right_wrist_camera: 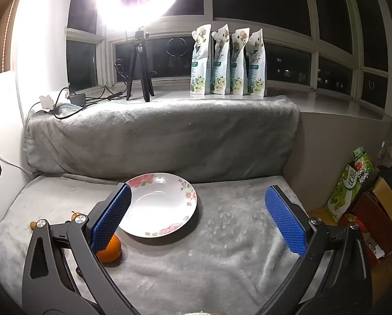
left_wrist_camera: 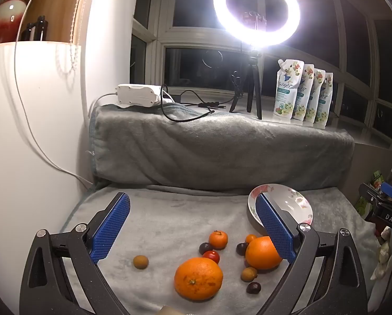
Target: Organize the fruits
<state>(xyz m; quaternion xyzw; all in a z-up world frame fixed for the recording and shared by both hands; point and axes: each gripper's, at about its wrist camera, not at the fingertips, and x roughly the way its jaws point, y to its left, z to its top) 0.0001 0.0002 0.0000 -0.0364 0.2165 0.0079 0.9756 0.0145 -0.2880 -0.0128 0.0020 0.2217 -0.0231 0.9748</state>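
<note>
Nothing was sorted yet: the plate [right_wrist_camera: 160, 204] lay empty, as far as glare let me judge, the fruits [left_wrist_camera: 198, 278] were scattered on the blanket [left_wrist_camera: 169, 218] beside it, and both grippers' fingers [left_wrist_camera: 110, 229] [right_wrist_camera: 285, 223] gaped wide, grasping nothing

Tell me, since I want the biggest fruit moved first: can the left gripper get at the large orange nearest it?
Probably yes. The left gripper is open and empty, and the large orange lies on the grey blanket below and between its fingers, top uncovered. The small red fruit sits close behind it.
</note>
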